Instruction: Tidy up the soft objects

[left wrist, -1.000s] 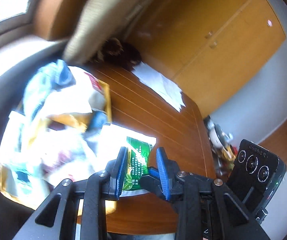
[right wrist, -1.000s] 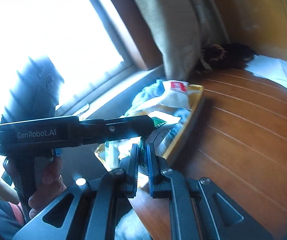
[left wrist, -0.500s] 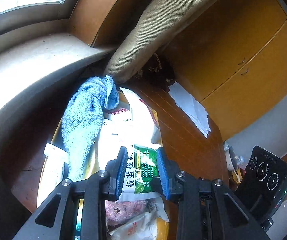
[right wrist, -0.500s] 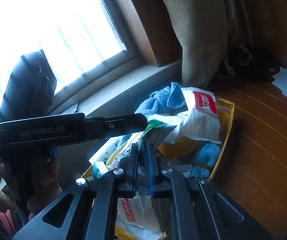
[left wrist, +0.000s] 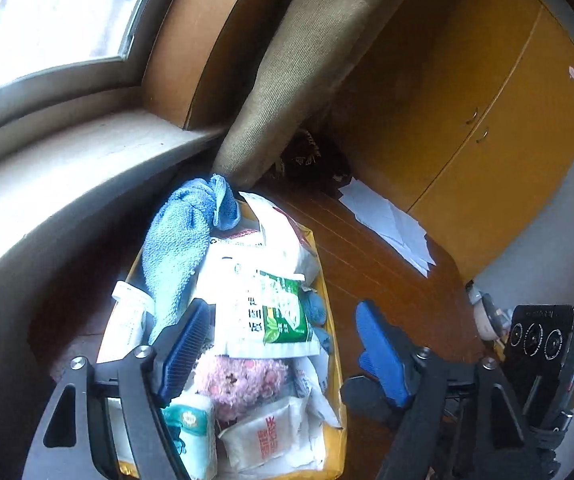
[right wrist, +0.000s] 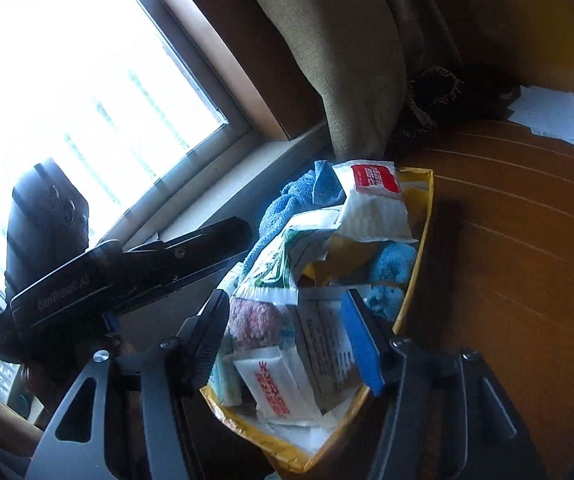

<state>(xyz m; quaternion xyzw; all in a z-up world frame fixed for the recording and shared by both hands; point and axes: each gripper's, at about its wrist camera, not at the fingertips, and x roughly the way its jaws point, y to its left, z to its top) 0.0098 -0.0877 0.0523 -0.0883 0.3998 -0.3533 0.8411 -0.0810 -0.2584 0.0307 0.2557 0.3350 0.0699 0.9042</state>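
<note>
Most of the sorting appears to be done: the soft things are gathered in one yellow tray (left wrist: 333, 364) that stands on the wooden table (left wrist: 371, 280), close under the window sill. Taken from left to right in the left wrist view, a white tissue pack (left wrist: 129, 320) is wedged at the tray's left wall, a blue towel (left wrist: 177, 248) is draped along it, and a green-and-white sachet (left wrist: 275, 312) lies flat on top of the heap. A pink fluffy item (left wrist: 243, 380) is seen just below the sachet, and red-lettered white packets (left wrist: 265, 436) are packed at the near end.

The left gripper (left wrist: 279, 352) is spread wide, its jaws having just been opening; the sachet lies loose between them, gripped by neither pad. The right gripper (right wrist: 287, 344) is likewise parted, its jaws also just opened, with nothing pinched between them, only the heap below. The sachet is judged to be released into the tray. Whether further items are left outside cannot be told.

Farther right, the brown tabletop is marked by pale lines, and white paper sheets (left wrist: 391, 224) are spread at its far edge. A window (left wrist: 47, 20) is set at the left, a beige curtain (left wrist: 307, 64) hangs beside it, and yellow cabinet doors (left wrist: 487, 100) fill the right.
</note>
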